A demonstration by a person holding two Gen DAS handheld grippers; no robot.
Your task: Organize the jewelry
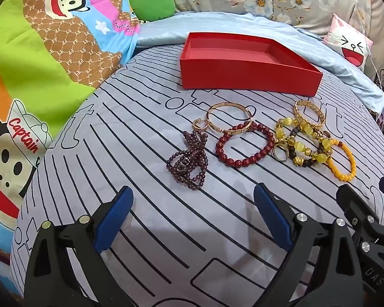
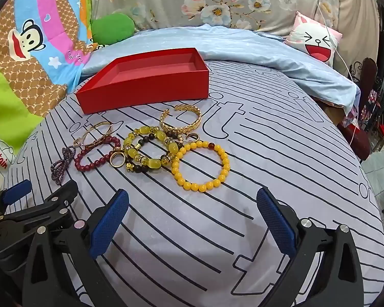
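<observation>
An empty red box (image 1: 245, 73) (image 2: 146, 89) sits on the striped grey bedsheet. In front of it lie a purple bead string (image 1: 189, 161) (image 2: 64, 161), a dark red bead bracelet (image 1: 245, 144) (image 2: 94, 157), a thin gold bangle (image 1: 229, 117) (image 2: 96, 134), a gold ring (image 1: 279, 154) (image 2: 117, 160), a yellow-and-dark bead bracelet (image 1: 302, 140) (image 2: 151, 151), a gold filigree cuff (image 1: 308, 113) (image 2: 181, 121) and a yellow bead bracelet (image 1: 343, 163) (image 2: 201, 165). My left gripper (image 1: 192, 217) is open and empty, near the purple string. My right gripper (image 2: 192, 220) is open and empty, near the yellow bracelet.
A cartoon monkey quilt (image 1: 38, 64) is piled at the left. A light blue blanket (image 2: 217, 43), a floral pillow (image 2: 217, 0) and a pink smiley cushion (image 2: 317, 43) lie behind the box. The bed edge drops off at the right (image 2: 366, 168).
</observation>
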